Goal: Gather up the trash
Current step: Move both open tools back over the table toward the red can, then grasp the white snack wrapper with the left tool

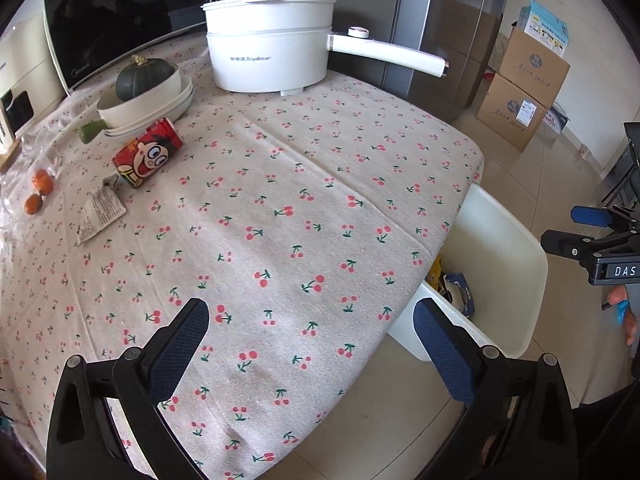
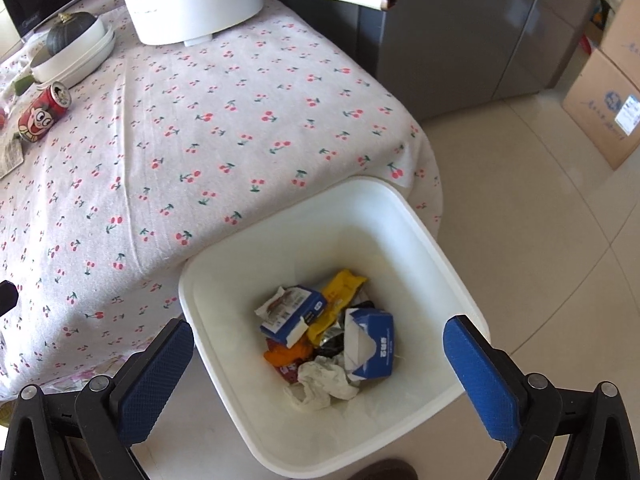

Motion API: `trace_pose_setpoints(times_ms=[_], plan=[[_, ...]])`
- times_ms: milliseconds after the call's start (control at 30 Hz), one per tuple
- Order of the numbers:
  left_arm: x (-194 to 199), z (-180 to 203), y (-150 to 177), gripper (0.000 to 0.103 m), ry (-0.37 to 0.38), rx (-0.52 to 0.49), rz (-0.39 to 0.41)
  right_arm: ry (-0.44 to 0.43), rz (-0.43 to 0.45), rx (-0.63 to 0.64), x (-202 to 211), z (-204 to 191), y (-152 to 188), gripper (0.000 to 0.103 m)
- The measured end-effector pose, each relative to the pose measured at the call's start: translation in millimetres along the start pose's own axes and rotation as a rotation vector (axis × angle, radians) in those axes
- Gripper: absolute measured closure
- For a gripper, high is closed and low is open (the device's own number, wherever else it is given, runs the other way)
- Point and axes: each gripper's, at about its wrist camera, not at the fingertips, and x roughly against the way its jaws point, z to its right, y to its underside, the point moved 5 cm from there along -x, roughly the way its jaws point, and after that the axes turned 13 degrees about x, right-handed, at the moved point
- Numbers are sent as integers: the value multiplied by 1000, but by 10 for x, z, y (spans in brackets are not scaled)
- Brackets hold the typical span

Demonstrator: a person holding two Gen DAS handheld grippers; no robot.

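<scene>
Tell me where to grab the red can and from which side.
Grip the red can across its round middle, coming from above. It lies on its side near the bowls, so its curved sides are exposed and the open left tool looks wide enough.

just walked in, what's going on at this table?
A person is clearing trash with two handheld grippers. Both the left gripper and right gripper are open and empty. The right one is above the white bin beside the table, which already holds wrappers and small boxes. A red can and a torn packet lie on the cherry tablecloth, not yet collected.
</scene>
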Motion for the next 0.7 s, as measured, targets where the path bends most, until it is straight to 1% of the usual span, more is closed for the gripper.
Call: trace_pose_setpoints(times_ms=[133, 267, 367, 567, 700], plan=[[91, -310, -38, 0, -31, 49, 12, -18, 14, 15, -13, -206, -166, 1], [173, -655, -105, 0, -81, 104, 52, -36, 24, 32, -43, -422, -327, 1], [196, -929, -154, 0, -120, 156, 64, -45, 24, 45, -81, -574, -427, 1], [218, -1418, -258, 0, -159, 263, 68, -60, 15, 67, -144, -847, -623, 1], [181, -1656, -383, 0, -159, 343, 76, -64, 27, 84, -175, -979, -783, 1]])
